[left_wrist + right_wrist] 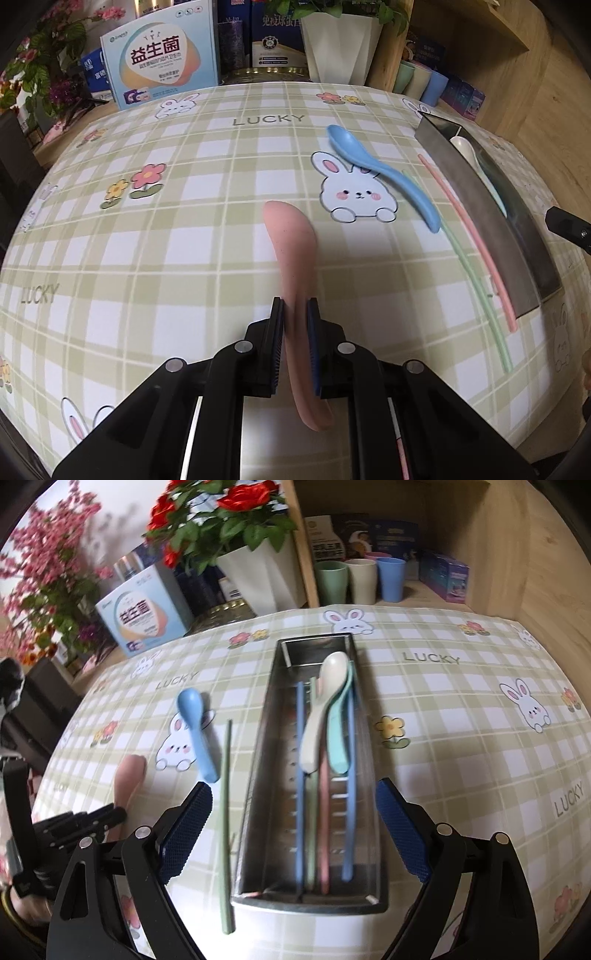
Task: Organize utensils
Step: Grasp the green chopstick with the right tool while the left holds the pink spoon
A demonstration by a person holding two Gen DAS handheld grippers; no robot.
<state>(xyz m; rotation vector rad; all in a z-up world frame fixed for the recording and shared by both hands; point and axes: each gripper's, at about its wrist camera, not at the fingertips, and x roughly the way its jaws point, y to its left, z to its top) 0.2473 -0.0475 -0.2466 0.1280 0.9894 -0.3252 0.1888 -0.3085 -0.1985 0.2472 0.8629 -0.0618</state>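
Left wrist view: we read "LUCKY" on the worktop [147, 229] cloth; left gripper [294, 317] jaws pinch the pink spoon [291, 236]. Right gripper [293, 823] jaws spread over the steel tray [258, 775]

A checked cloth [461, 716] with rabbits and "LUCKY" covers the surface. Behind stand a white planter [258, 579] of red roses, pink flowers [40, 565], boxes [166, 55], and cups [362, 579] in a wooden shelf [491, 546]
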